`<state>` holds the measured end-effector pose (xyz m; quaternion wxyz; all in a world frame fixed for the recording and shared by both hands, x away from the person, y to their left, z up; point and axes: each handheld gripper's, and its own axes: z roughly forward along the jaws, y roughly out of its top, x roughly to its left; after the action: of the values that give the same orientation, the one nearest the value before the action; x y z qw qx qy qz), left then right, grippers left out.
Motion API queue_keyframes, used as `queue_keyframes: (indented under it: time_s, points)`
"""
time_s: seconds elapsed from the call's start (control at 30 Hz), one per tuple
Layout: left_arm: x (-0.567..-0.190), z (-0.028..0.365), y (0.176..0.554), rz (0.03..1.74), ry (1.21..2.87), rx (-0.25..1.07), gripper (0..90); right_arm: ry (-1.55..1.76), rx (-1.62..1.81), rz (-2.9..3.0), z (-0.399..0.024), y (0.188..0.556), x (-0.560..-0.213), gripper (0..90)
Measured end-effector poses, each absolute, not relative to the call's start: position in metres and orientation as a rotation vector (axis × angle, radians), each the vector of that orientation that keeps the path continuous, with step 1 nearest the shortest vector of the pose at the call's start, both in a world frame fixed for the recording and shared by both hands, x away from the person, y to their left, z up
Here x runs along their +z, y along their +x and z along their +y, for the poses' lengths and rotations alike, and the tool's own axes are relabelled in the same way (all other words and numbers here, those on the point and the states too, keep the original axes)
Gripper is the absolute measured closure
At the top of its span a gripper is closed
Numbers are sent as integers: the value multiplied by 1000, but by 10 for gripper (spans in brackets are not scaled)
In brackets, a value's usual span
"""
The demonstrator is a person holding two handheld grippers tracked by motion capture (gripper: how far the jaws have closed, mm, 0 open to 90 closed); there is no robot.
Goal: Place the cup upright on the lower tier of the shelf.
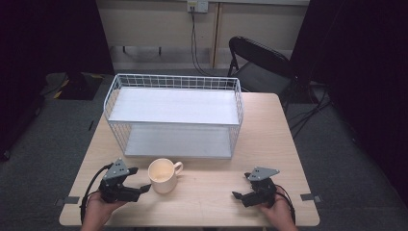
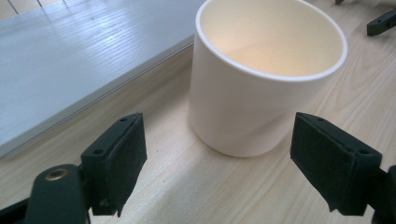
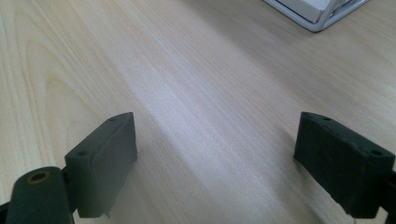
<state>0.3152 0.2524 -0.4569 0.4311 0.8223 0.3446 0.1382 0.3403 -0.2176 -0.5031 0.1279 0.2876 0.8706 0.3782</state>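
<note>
The cream mug (image 1: 162, 175) stands upright and empty on the table (image 1: 211, 192), just ahead of my left gripper (image 1: 142, 189), whose jaws are spread wide to either side of it without touching; its handle points away toward the white wire rack (image 1: 173, 115). My right gripper (image 1: 239, 195) rests well apart, jaws wide over bare wood, so I judge the left is the one to take it. Both rack shelves look bare.
</note>
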Motion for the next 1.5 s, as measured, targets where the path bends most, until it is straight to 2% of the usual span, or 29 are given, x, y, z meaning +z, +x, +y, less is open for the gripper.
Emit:
queue_keyframes:
  time_s: [0.7,1.07,1.5]
  points:
    - [-430,260,317,924,1952,332,190,837,1100,2533,-218,340,-503,122]
    - [-417,263,315,900,1897,406,205,837,1100,2533,-218,340,-503,122]
    - [-413,252,318,882,1897,399,230,837,1100,2533,-218,340,-503,122]
